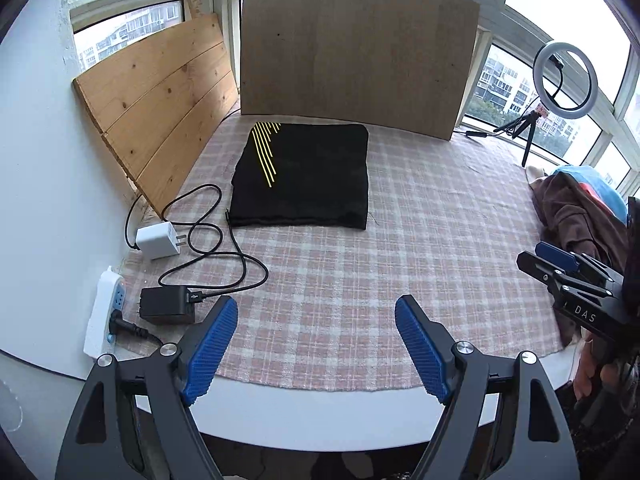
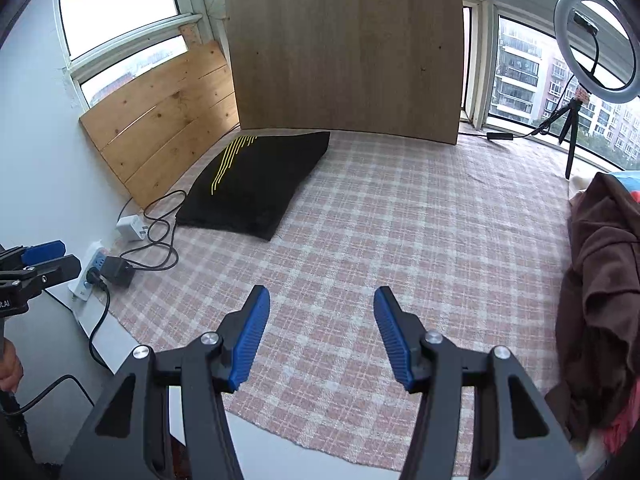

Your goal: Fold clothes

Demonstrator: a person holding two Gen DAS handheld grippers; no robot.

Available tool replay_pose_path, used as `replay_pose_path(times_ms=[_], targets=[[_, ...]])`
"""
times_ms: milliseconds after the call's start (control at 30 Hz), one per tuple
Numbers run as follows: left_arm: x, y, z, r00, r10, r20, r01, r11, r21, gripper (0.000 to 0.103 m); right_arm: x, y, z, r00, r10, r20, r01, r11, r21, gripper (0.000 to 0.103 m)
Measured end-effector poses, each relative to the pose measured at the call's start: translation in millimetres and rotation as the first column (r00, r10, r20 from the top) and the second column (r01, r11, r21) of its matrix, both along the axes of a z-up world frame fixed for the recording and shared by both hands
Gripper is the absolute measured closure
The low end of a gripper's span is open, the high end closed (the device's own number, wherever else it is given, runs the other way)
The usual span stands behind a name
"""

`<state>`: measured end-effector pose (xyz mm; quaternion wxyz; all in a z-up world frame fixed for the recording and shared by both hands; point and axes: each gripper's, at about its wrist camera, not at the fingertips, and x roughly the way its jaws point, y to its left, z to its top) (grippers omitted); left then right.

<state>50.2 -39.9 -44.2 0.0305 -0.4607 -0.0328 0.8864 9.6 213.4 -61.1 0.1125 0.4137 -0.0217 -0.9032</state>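
A black garment with yellow stripes lies folded into a square at the back left of the checked cloth, and shows in the right wrist view too as the black garment. My left gripper hangs open above the front of the cloth with nothing between its blue pads. My right gripper is open too, over bare cloth, well short of the folded piece. A heap of unfolded clothes, brown on top, sits at the right edge; the same heap shows in the left wrist view.
A white charger, a black adapter, a looped cable and a white power strip lie along the left edge. Wooden boards lean at the back. A ring light on a tripod stands back right.
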Motion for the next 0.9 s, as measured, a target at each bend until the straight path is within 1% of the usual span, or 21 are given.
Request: replay_pose_path(times_ms=[133,233,400,500,567,700,733,900], targets=[[0.6,3.4,0.0,1.000,-0.019,-0.001,0.019,1.000,-0.002,0.023,3.0,1.9,1.4,1.000,-0.003,-0.006,0.003,1.000,-0.003,0.049],[-1.9,1.3,-0.6,1.000,-0.010,0.011,0.010,1.000,0.014,0.023,4.5,3.2,2.0,1.000,-0.010,-0.008,0.010,1.000,-0.005,0.049],[-5.5,0.4,-0.9,1.000,-0.014,0.014,0.014,1.000,0.014,0.023,5.6,5.0,3.9,1.000,-0.022,-0.015,0.022,1.000,-0.005,0.049],[-8.0,-1.3,-1.3,1.000,-0.021,0.019,0.020,0.999,0.047,0.023,4.9,5.7,1.6,1.000,-0.029,-0.010,0.029,1.000,-0.002,0.049],[-6.4,-2.4,1.1,1.000,-0.028,0.000,0.028,0.997,0.070,0.023,3.9,6.0,-0.4,0.999,-0.033,-0.003,0.033,0.999,-0.002,0.049],[-1.1,-2.2,8.0,0.999,-0.015,-0.042,0.016,1.000,0.013,0.023,2.4,4.9,-2.4,0.999,-0.035,0.002,0.035,0.999,-0.003,0.049],[-1.8,-3.5,7.3,0.999,-0.011,-0.040,0.012,1.000,0.009,0.023,1.9,4.2,-2.4,0.999,-0.034,0.001,0.034,0.999,-0.004,0.049],[-7.4,-13.9,0.9,1.000,0.012,0.003,-0.013,0.999,0.043,0.023,-1.4,-1.9,-3.7,1.000,-0.027,0.007,0.027,1.000,-0.001,0.049]])
